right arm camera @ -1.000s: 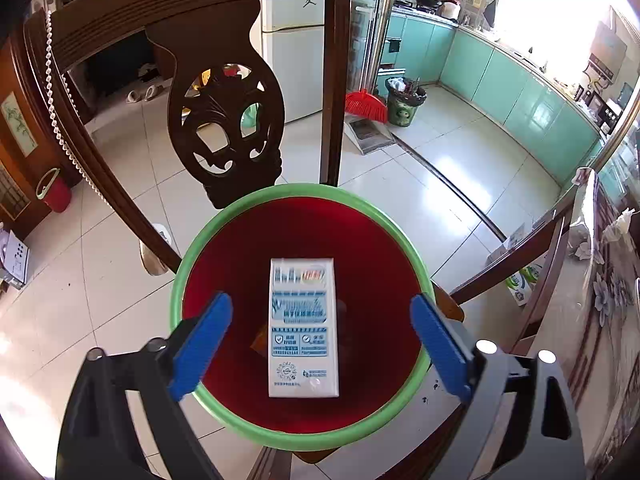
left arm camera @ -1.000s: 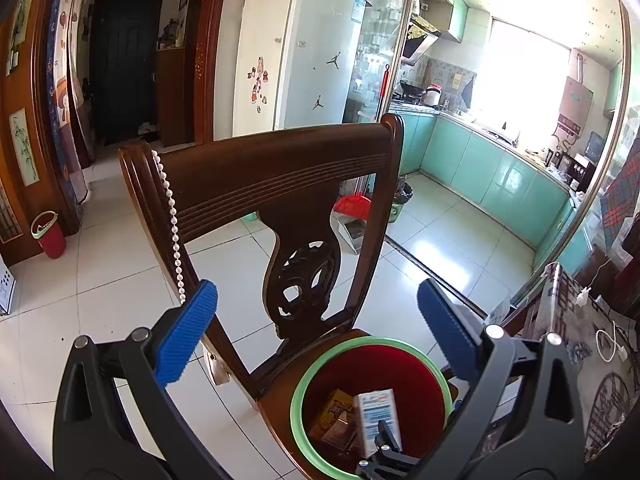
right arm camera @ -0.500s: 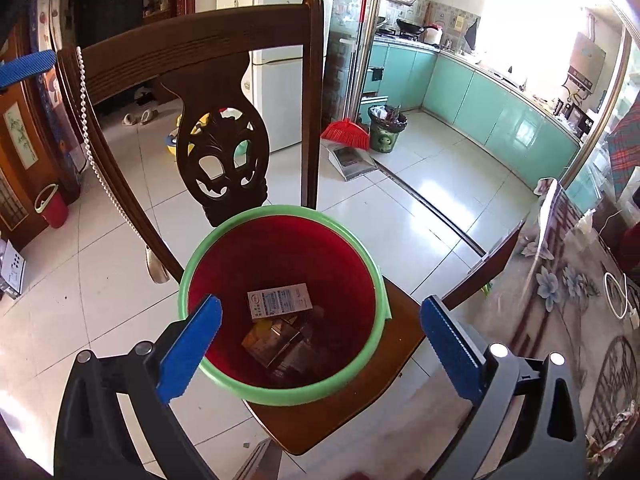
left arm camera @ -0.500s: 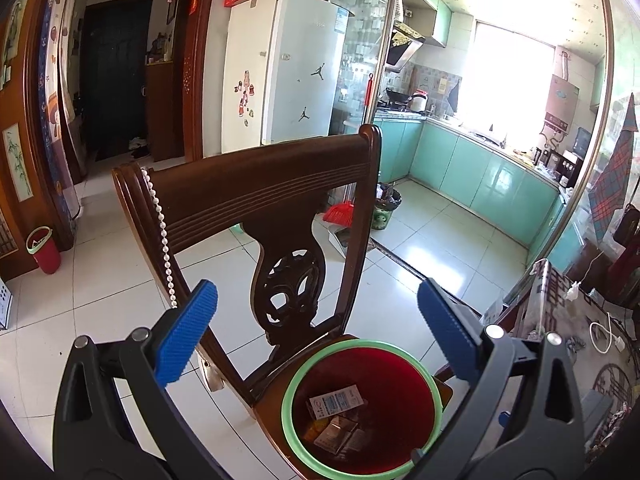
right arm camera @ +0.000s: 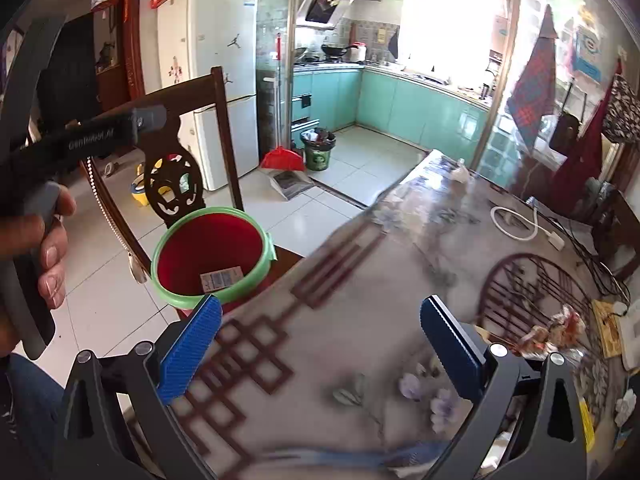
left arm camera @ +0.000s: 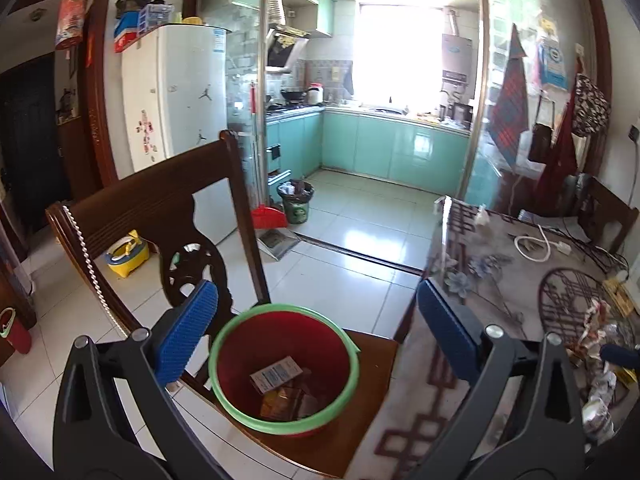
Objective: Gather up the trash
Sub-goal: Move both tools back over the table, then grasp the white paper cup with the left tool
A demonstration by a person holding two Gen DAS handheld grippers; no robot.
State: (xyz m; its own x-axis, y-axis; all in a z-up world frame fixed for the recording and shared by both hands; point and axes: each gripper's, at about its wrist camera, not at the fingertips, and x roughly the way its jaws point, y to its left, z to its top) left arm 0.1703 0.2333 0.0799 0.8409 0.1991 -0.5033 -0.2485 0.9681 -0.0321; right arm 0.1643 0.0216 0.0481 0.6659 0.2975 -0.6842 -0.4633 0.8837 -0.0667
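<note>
Red inside, green round the rim, that's the bin (left arm camera: 343, 344), and in it a white and blue printed carton (left arm camera: 276, 373) over brown and orange wrappers (left arm camera: 286, 400). Left tool (left arm camera: 316, 332): black frame, bright blue ribbed pads; right tool (right arm camera: 320, 344) wears the same black and blue. Dark brown carved chair (left arm camera: 160, 196) with a white bead string (left arm camera: 86, 248) down its post. The counter (right arm camera: 400, 280) has a grey cloth with maroon lattice lines and pale lilac flowers. Cabinets (left arm camera: 392, 148) in turquoise, fridge (left arm camera: 176, 96) white with small black and red stickers, floor tiles (left arm camera: 340, 264) glossy white, a red dustpan (left arm camera: 269, 217), a yellow potty (left arm camera: 126, 252)
</note>
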